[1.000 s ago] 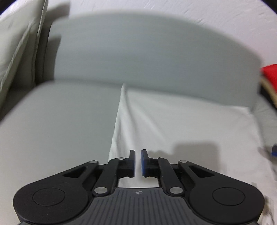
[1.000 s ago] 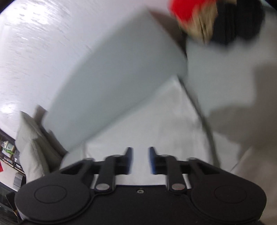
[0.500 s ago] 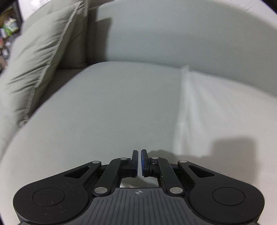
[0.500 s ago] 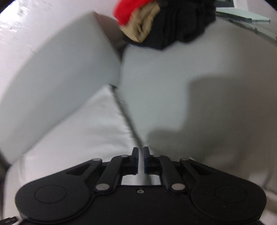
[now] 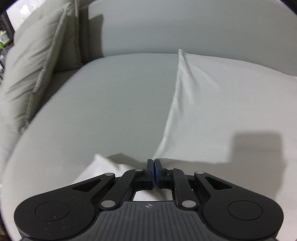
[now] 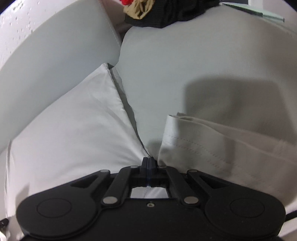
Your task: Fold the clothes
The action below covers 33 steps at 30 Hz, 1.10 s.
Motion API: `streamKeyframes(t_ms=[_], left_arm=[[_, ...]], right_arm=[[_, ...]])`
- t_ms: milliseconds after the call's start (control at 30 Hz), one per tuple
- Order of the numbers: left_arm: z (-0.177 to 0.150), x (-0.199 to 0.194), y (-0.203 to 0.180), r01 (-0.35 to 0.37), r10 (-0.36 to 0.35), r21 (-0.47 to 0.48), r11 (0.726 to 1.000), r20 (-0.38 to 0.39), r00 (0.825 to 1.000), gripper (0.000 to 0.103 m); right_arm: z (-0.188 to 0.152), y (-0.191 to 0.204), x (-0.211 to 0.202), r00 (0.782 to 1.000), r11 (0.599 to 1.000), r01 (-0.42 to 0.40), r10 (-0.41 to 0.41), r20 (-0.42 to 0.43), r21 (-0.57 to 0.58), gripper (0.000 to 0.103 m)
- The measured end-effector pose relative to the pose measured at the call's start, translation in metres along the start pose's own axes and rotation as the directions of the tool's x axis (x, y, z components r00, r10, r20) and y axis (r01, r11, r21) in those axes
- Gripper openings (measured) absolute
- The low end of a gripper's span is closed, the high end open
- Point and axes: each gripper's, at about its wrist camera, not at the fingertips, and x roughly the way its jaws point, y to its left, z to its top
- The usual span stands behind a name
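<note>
- We see a white garment (image 5: pixel 232 103) lying spread on the seat of a grey sofa (image 5: pixel 118 103); we take this sofa as our landmark.
- In the left wrist view the garment covers the right part of the seat, and its far corner reaches the sofa back.
- The left gripper (image 5: pixel 154 162) has its jaws almost together, and they pinch the near edge of the garment; the cloth rises to the tips in a tight fold.
- A small white flap of the same cloth shows just to the left of this gripper, on the seat.
- A cushion (image 5: pixel 33 74) leans against the left end of the sofa.
- In the right wrist view the right gripper (image 6: pixel 148 159) has its jaws fully closed; they have just been closing, and the garment (image 6: pixel 74 133) edge sits between them.
- A stitched sleeve (image 6: pixel 213 146) lies on the seat just to the right of this gripper.
- At the far end of the sofa, well apart from the garment, there is a pile (image 6: pixel 157 13) of black, tan and red clothes.
- A dark shadow falls on the seat beyond the sleeve.
</note>
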Motion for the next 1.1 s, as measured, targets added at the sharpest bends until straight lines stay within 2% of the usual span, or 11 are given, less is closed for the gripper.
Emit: streamKeyframes(t_ms=[33, 333, 533, 667, 700, 767, 800, 833, 933, 1033, 1100], left_arm=[[-0.002, -0.010, 0.002, -0.017, 0.017, 0.007, 1.000, 0.011, 1.000, 0.008], [-0.033, -0.125, 0.073, 0.172, -0.168, -0.017, 0.985, 0.142, 0.976, 0.012], [-0.073, -0.176, 0.071, 0.242, -0.243, 0.023, 0.970, 0.155, 0.958, 0.034], [-0.099, -0.183, 0.069, 0.322, -0.318, -0.013, 0.947, 0.125, 0.940, 0.036], [-0.103, -0.178, 0.061, 0.328, -0.327, 0.007, 0.945, 0.105, 0.939, 0.037], [-0.111, -0.167, 0.044, 0.338, -0.341, 0.044, 0.940, 0.065, 0.938, 0.037], [-0.115, -0.160, 0.034, 0.337, -0.340, 0.060, 0.940, 0.046, 0.939, 0.036], [-0.119, -0.153, 0.024, 0.336, -0.339, 0.073, 0.939, 0.025, 0.941, 0.035], [-0.125, -0.142, 0.001, 0.340, -0.341, 0.104, 0.935, -0.003, 0.940, 0.033], [-0.121, -0.131, -0.020, 0.310, -0.320, 0.164, 0.937, 0.042, 0.947, 0.033], [-0.120, -0.120, -0.030, 0.297, -0.309, 0.177, 0.938, 0.040, 0.950, 0.031]], right_arm=[[0.002, 0.002, -0.009, 1.000, 1.000, 0.000, 0.000, -0.002, 0.008, 0.001], [-0.024, -0.036, -0.158, 0.973, 0.974, -0.226, 0.225, 0.059, 0.014, 0.011], [-0.033, -0.042, -0.200, 0.936, 0.937, -0.350, 0.350, 0.039, -0.002, 0.021], [-0.052, -0.046, -0.222, 0.910, 0.910, -0.414, 0.414, 0.000, -0.004, 0.022], [-0.059, -0.046, -0.225, 0.907, 0.907, -0.422, 0.421, -0.012, -0.009, 0.024], [-0.071, -0.042, -0.215, 0.905, 0.906, -0.423, 0.422, -0.048, -0.022, 0.042], [-0.078, -0.039, -0.207, 0.907, 0.908, -0.418, 0.416, -0.068, -0.029, 0.042], [-0.087, -0.036, -0.198, 0.912, 0.914, -0.404, 0.399, -0.089, -0.040, 0.040], [-0.111, -0.022, -0.167, 0.923, 0.925, -0.366, 0.347, -0.166, -0.098, 0.010], [-0.118, -0.005, -0.143, 0.920, 0.919, -0.367, 0.336, -0.202, -0.144, 0.010], [-0.118, 0.007, -0.131, 0.935, 0.919, -0.339, 0.306, -0.180, -0.202, 0.010]])
